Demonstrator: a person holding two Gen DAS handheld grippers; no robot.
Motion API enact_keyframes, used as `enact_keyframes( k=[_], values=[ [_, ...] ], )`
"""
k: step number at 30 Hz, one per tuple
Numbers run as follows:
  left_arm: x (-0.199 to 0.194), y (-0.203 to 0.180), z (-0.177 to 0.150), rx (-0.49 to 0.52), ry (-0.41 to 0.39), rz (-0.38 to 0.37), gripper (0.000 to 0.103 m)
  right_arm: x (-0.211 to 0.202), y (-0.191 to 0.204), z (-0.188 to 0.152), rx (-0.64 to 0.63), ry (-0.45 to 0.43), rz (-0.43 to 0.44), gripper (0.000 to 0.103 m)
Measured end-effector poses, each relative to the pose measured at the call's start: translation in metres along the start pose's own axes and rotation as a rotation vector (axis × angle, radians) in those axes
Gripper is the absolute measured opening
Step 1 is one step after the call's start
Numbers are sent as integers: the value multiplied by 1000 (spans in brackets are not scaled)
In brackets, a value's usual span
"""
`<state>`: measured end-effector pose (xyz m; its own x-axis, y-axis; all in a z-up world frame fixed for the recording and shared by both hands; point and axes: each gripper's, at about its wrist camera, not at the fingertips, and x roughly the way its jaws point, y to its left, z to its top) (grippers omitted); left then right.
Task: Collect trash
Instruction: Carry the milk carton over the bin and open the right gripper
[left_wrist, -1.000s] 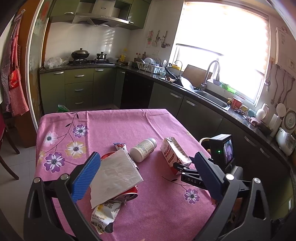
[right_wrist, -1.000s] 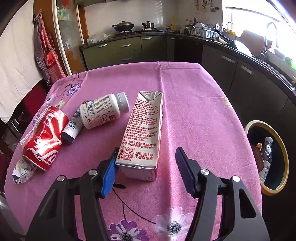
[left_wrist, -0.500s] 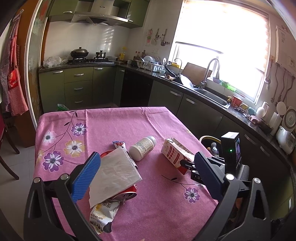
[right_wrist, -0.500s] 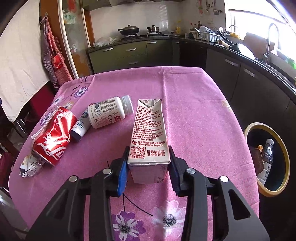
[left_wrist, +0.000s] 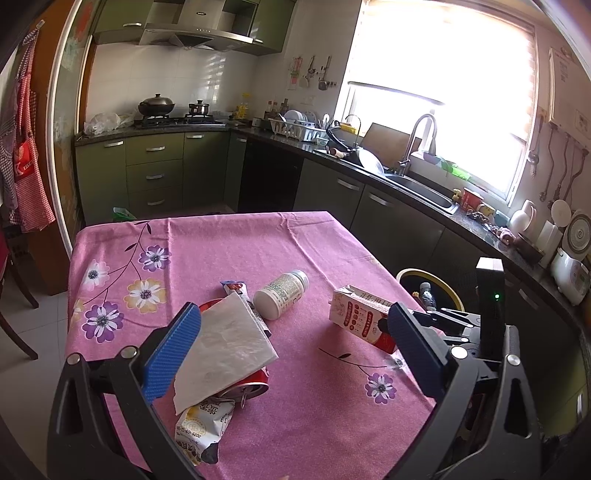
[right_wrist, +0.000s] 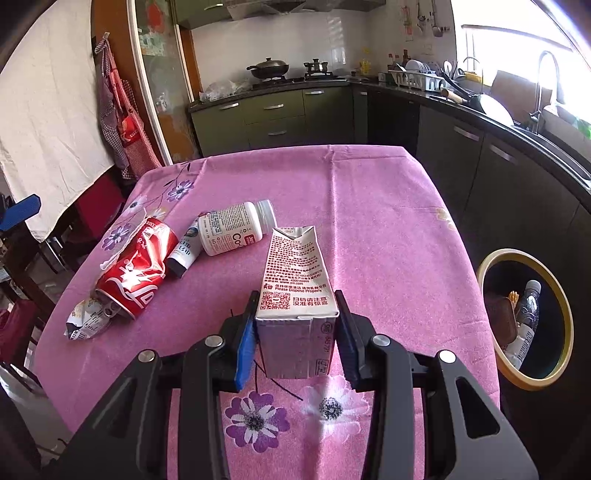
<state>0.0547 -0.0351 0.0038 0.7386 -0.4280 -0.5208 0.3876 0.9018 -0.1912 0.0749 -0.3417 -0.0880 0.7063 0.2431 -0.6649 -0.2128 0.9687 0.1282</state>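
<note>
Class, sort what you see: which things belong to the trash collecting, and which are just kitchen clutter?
Job: milk carton, crushed can, white bottle, snack wrapper, napkin, bin.
Clutter: wok, dish rack, faucet, aprons.

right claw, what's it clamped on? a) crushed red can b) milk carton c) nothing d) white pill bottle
b, in the right wrist view the right claw has both blue pads pressed against the sides of the milk carton, while the crushed red can and the white pill bottle lie untouched on the pink tablecloth.
</note>
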Motion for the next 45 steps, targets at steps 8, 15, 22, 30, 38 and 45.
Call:
enact_keyframes(
  k=[8,15,22,30,38,45],
  values=[
    [1,-2,0,1,2,-4,97,-22,-4,1,-9,-14,10,38],
    [1,-7,1,12,2,-6,97,-37,-12,1,3,-34,20,38],
    [0,-9,1,16,1,-6,97,-66,-31,6,25,-78,4,38],
    [3,-13,2,20,7,-12,97,-113,-98,25,69,-140,-203,38],
    [8,-19,4,34,19,-4,97,-87,-200,23,216,-60,-359,38],
    [11,-23,7,40,21,9,97,-40,-260,17,308,7,-379,39]
  ],
)
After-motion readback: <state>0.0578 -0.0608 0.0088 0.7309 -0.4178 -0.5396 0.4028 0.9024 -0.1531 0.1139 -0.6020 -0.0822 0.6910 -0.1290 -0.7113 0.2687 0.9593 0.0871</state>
